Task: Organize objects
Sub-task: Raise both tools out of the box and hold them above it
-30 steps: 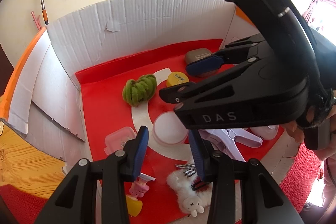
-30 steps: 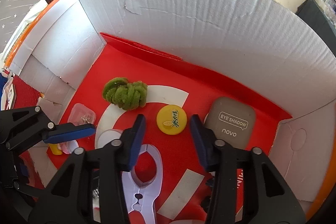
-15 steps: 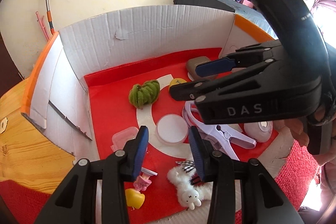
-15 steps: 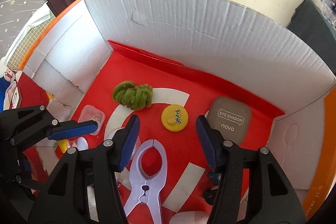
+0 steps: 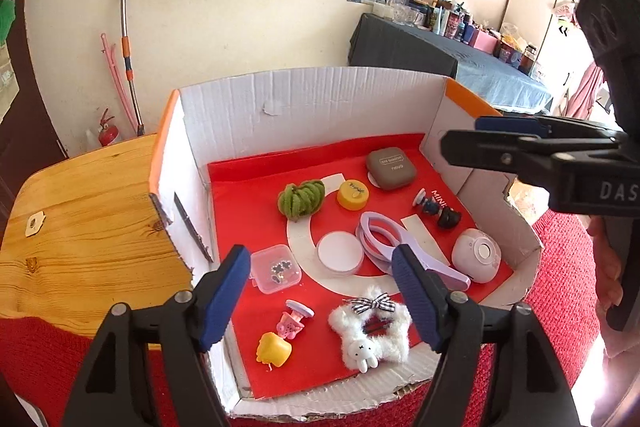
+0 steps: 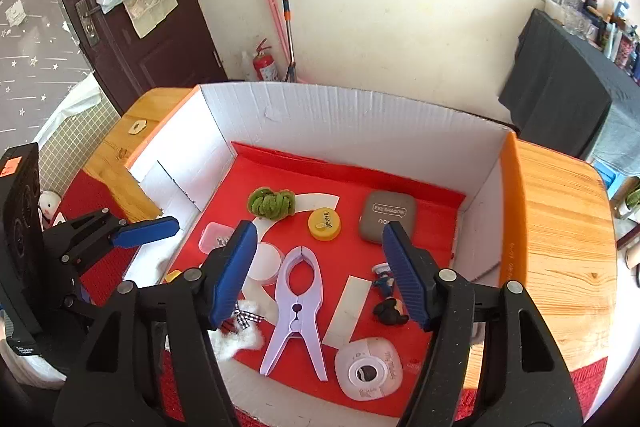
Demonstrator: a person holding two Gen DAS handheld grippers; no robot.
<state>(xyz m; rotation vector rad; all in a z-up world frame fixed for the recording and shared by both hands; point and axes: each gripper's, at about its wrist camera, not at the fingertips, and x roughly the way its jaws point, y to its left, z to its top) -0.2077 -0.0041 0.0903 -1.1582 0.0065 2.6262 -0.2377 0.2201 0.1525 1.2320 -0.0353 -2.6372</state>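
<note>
An open cardboard box (image 5: 304, 95) (image 6: 360, 115) with a red floor holds several small items: a green fuzzy scrunchie (image 5: 301, 197) (image 6: 272, 203), a yellow cap (image 5: 352, 193) (image 6: 324, 223), a grey eye shadow case (image 5: 390, 169) (image 6: 386, 219), a lilac clamp clip (image 5: 384, 239) (image 6: 298, 301), a white round lid (image 5: 340, 251), a clear small case (image 5: 275, 268), a white fluffy star clip (image 5: 370, 327), and a white round device (image 5: 478, 255) (image 6: 368, 367). My left gripper (image 5: 322, 297) is open and empty above the box's front. My right gripper (image 6: 320, 271) is open and empty above the clamp clip.
The box sits on a wooden table (image 5: 80, 219) (image 6: 560, 227) with a red cloth (image 5: 560, 287) at the front. A pink toy (image 5: 294, 319) and a yellow toy (image 5: 274, 347) lie at the front left. Small dark figures (image 6: 390, 309) lie near the right wall.
Both grippers have pulled up and back from the box, so the whole box and room now show. Both sets of jaws have opened wider. Nothing in the box has moved.
</note>
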